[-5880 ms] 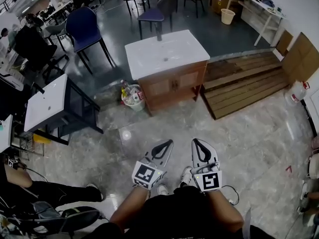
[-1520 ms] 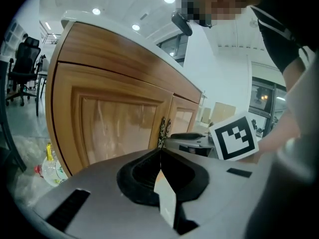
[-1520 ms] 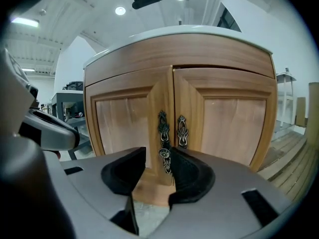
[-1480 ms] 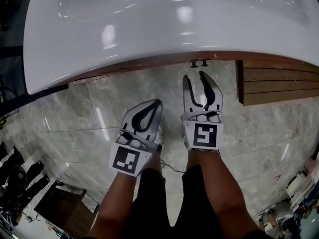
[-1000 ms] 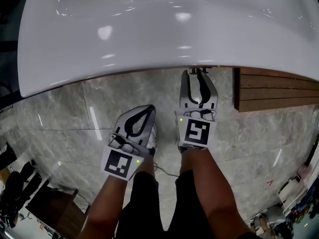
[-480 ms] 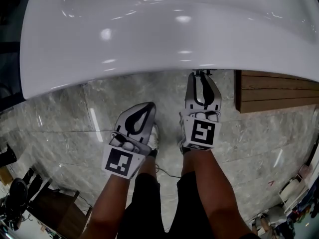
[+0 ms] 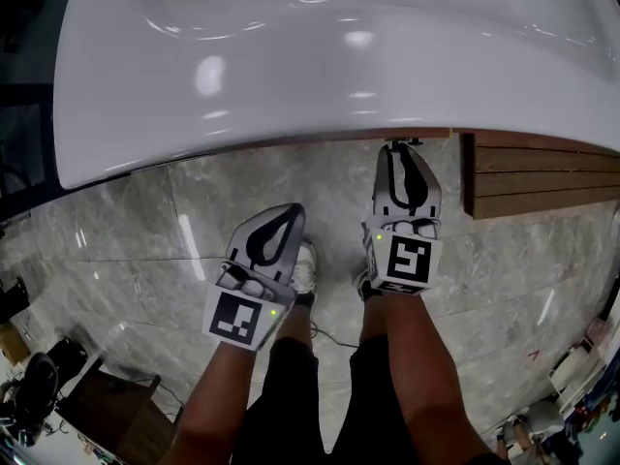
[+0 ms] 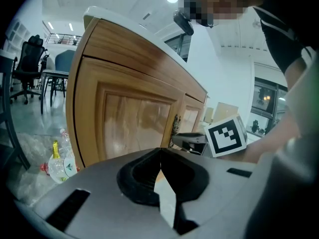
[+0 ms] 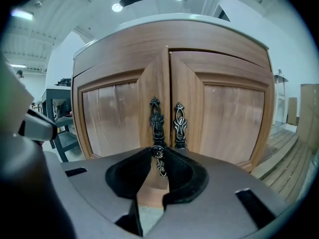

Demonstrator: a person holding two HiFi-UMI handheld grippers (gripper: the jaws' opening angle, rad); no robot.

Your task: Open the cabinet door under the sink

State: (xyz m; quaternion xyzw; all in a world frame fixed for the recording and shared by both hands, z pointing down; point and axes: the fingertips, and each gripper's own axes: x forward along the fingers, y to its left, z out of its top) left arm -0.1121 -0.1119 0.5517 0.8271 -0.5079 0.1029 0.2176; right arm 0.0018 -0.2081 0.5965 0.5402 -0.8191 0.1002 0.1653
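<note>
Your R gripper (image 9: 158,159) is clamped on the small round knob (image 9: 157,152) at the lower end of the L door's ornate metal handle (image 9: 156,118), w/ the knob pinched between the jaw tips. Both doors of the wooden cabinet (image 9: 219,59) are closed, w/ the centre seam tight. The L door (image 9: 114,121) and R door (image 9: 227,118) sit flush, and the R door's handle (image 9: 180,123) is untouched just beside yours. From the head view the cabinet is tucked under the white sink top (image 7: 291,76), w/ only your R gripper's tips reaching its edge. Your L gripper (image 7: 289,211) is clenched on nothing, jaws together, held back over the marble floor (image 7: 136,250), apart from the cabinet. A wooden platform (image 7: 542,177) lies on the floor to your R.
</note>
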